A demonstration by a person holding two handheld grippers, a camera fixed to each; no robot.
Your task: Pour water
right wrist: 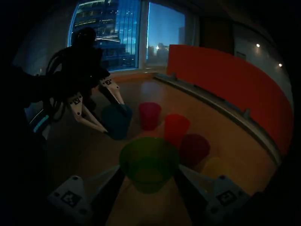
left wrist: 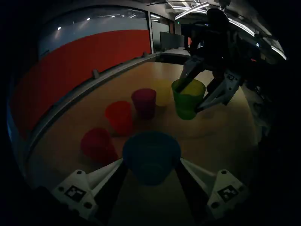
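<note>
Left gripper [left wrist: 151, 162] clamped on upright blue cup [left wrist: 151, 150]; right gripper [right wrist: 149, 169] clamped on upright green cup [right wrist: 149, 160]. Cups face each other, apart, over the table [left wrist: 214, 128]; neither tilted for pouring yet

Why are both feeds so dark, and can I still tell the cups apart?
Left gripper view: dim room, ceiling strips glow, yet the blue cup and green cup read by colour. Right gripper view: the bright window backlights everything, the green cup looks dull, and the red wall curves from the fisheye.
</note>
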